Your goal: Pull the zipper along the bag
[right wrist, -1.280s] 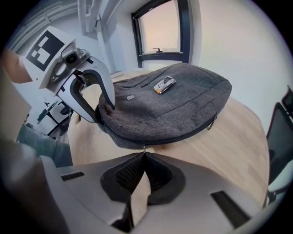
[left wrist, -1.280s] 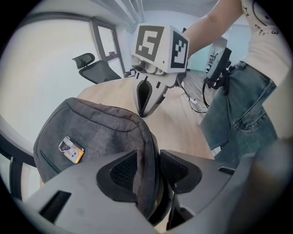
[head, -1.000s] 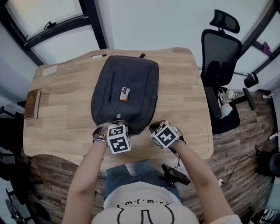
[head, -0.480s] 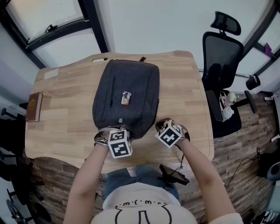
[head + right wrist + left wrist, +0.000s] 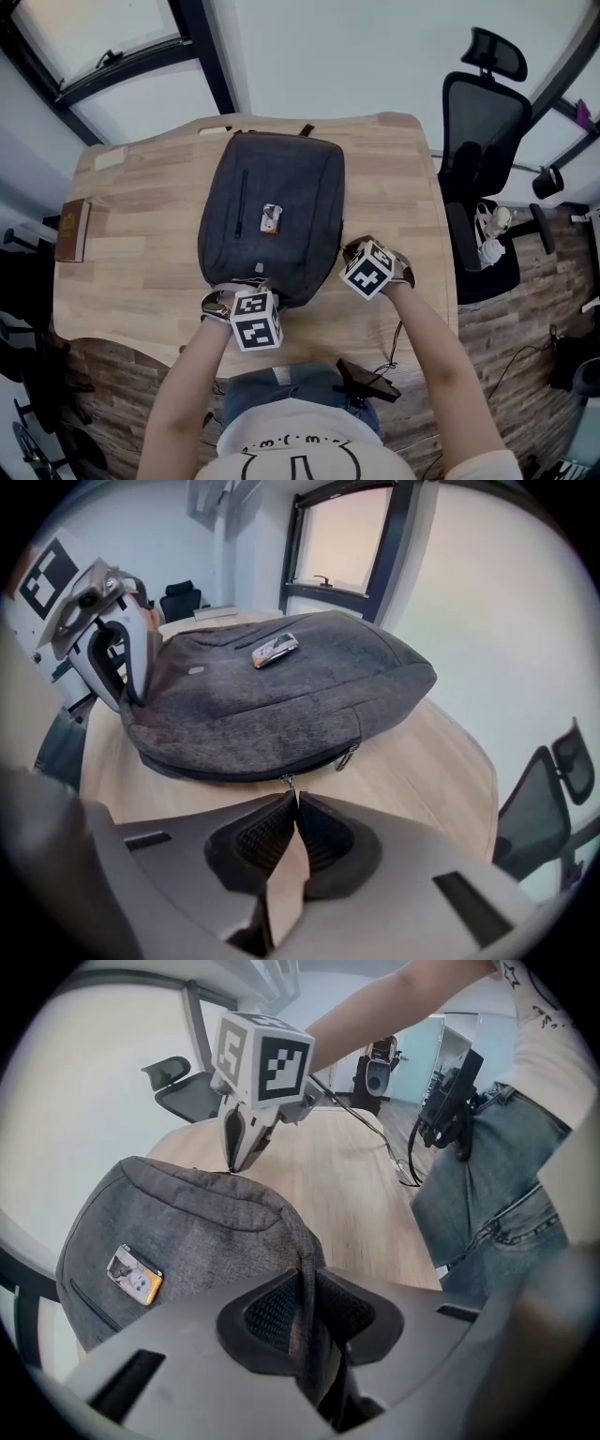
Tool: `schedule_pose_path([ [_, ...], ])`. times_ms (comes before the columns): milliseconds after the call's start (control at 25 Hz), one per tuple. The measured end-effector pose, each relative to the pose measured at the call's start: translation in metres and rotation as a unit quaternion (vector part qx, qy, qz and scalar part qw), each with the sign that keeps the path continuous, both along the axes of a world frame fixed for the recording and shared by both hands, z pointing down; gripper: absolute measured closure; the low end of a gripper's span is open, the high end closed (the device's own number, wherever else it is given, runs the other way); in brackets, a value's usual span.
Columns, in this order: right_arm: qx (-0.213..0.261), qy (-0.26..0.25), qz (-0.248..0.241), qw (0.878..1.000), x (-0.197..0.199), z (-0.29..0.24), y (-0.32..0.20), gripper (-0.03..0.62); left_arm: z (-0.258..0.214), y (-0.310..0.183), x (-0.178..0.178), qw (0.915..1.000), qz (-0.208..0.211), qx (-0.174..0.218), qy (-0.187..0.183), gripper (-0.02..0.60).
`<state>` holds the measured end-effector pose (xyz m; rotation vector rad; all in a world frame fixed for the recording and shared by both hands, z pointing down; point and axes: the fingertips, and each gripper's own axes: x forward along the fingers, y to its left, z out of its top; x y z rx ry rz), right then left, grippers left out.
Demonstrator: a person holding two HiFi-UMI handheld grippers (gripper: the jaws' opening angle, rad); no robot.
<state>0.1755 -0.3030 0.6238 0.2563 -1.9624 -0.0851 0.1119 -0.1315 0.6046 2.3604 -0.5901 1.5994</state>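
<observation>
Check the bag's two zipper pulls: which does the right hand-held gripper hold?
The left pull in the right gripper view, pinched by the right hand-held gripper. The other pull hangs free further right on the bag.

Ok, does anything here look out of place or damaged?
Nothing stands out. The backpack lies flat on the table, intact; the left claw has just closed on its fabric, and the right claw pinches a zipper pull.

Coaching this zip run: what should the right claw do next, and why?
Probably slide the pull a little way along the bag: the right claw is shut on it, the left claw pins the bag's near end, and the pull sits only partway along its side.
</observation>
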Motion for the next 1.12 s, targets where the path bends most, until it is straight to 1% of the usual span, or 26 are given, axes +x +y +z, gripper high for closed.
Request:
schedule_pose_path([
  [240, 0.029, 0.002, 0.023, 0.999, -0.014, 0.0, -0.051, 0.526, 0.002, 0.001, 0.002, 0.9999, 0.005, -0.01, -0.001, 0.525],
  [360, 0.039, 0.0, 0.035, 0.999, -0.02, 0.0, -0.066, 0.52, -0.003, -0.005, 0.007, 0.9998, -0.01, -0.008, 0.012, 0.526],
  [480, 0.038, -0.011, 0.073, 0.997, -0.022, -0.002, -0.076, 0.52, -0.001, -0.018, 0.015, 0.9996, -0.022, 0.003, 0.018, 0.525],
  [640, 0.02, -0.041, 0.129, 0.991, -0.02, -0.006, -0.081, 0.487, -0.002, -0.022, 0.021, 0.9988, -0.034, 0.007, 0.034, 0.507],
  [680, 0.014, -0.049, 0.14, 0.989, -0.018, -0.008, -0.08, 0.464, -0.002, -0.022, 0.021, 0.9986, -0.035, 0.011, 0.037, 0.503],
  [800, -0.002, -0.079, 0.162, 0.984, -0.013, -0.018, -0.075, 0.457, -0.003, -0.022, 0.02, 0.9977, -0.045, 0.026, 0.043, 0.503],
  [920, -0.007, -0.115, 0.174, 0.978, -0.014, -0.035, -0.065, 0.454, -0.007, -0.023, 0.019, 0.9959, -0.063, 0.04, 0.052, 0.48],
  [1000, -0.013, -0.141, 0.184, 0.973, -0.014, -0.049, -0.057, 0.454, -0.014, -0.025, 0.017, 0.9933, -0.078, 0.055, 0.065, 0.462],
  [1120, -0.015, -0.182, 0.201, 0.963, -0.014, -0.076, -0.043, 0.454, -0.033, -0.03, 0.004, 0.9863, -0.109, 0.077, 0.097, 0.426],
])
